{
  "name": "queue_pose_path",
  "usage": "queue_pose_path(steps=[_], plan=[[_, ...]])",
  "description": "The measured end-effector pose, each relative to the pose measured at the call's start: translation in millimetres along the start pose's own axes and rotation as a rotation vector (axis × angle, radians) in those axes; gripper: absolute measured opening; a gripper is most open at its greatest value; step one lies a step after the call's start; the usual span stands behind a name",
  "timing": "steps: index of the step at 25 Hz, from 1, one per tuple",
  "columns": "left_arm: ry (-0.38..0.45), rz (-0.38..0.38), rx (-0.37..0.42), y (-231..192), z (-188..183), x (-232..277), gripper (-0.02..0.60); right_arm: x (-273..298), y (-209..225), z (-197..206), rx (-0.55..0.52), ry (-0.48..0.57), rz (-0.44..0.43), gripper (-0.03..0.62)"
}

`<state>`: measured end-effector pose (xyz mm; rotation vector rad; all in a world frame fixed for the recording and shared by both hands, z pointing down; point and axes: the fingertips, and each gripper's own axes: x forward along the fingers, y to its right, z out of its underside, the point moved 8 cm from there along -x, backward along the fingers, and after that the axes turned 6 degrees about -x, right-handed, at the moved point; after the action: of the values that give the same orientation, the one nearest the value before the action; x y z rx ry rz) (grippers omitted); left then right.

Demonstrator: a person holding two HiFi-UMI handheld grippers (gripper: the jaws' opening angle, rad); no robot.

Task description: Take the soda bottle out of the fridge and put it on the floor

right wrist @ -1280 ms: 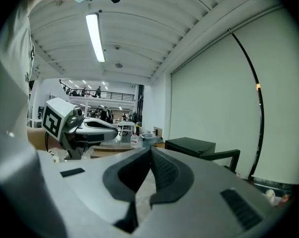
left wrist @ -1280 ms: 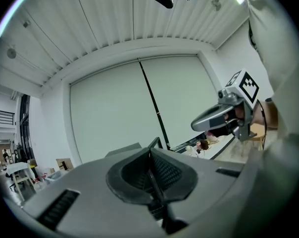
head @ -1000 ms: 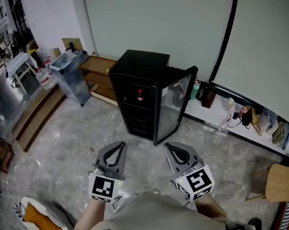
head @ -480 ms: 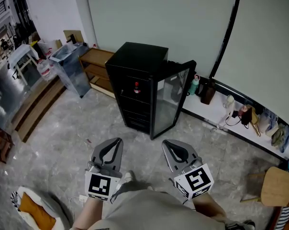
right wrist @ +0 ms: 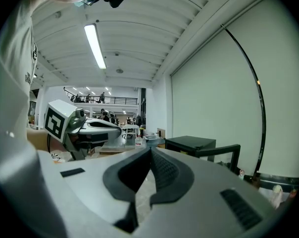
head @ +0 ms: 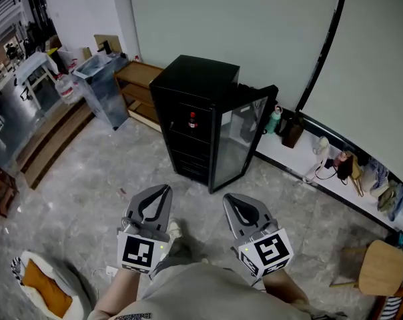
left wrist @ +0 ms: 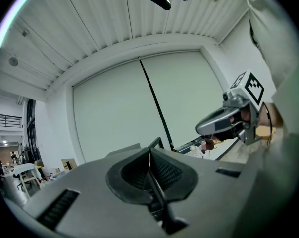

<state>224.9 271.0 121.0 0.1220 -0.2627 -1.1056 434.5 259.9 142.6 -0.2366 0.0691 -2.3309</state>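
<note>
A shoe (head: pixel 174 230) has stepped forward between left gripper (head: pixel 166 189) and right gripper (head: pixel 227 197), both closed, empty; unopened, they'd likely topple the soda bottle (head: pixel 193 120).

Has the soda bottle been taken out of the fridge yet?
No, the soda bottle stands inside the fridge, whose door is open.

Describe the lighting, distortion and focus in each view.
Head view: soft even light, sharp, fridge interior dark. Left gripper view: heavy fisheye bending, black corners, left claw slightly soft up close. Right gripper view: same bending, ceiling lamp blown out white.
</note>
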Motion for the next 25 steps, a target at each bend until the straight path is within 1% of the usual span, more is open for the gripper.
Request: queue_pose_path(steps=[7, 10, 13, 15, 19, 25], plan=[[-0.013, 0.028, -0.021, -9.6, 13.7, 15.9, 0.008, 22.9, 1.9, 10.5, 0.003, -0.027, -0.018, -0.004], [-0.021, 0.032, -0.034, -22.1, 22.8, 22.3, 0.008, 39.2, 1.8, 11.6, 0.000, -0.036, -0.024, -0.003], [-0.027, 0.037, -0.032, -37.4, 29.0, 30.3, 0.008, 58.4, 1.9, 12.1, -0.013, -0.053, -0.029, -0.003], [-0.026, 0.035, -0.031, -49.9, 33.9, 38.2, 0.008, 74.2, 3.5, 13.4, -0.017, -0.063, -0.032, -0.003], [-0.013, 0.036, -0.062, -83.1, 40.7, 60.1, 0.008, 115.1, 7.9, 13.3, -0.027, -0.081, -0.046, -0.003], [-0.001, 0.054, -0.037, -144.0, 44.4, 98.3, 0.008, 189.2, 17.2, 3.9, -0.035, -0.105, -0.044, -0.003]])
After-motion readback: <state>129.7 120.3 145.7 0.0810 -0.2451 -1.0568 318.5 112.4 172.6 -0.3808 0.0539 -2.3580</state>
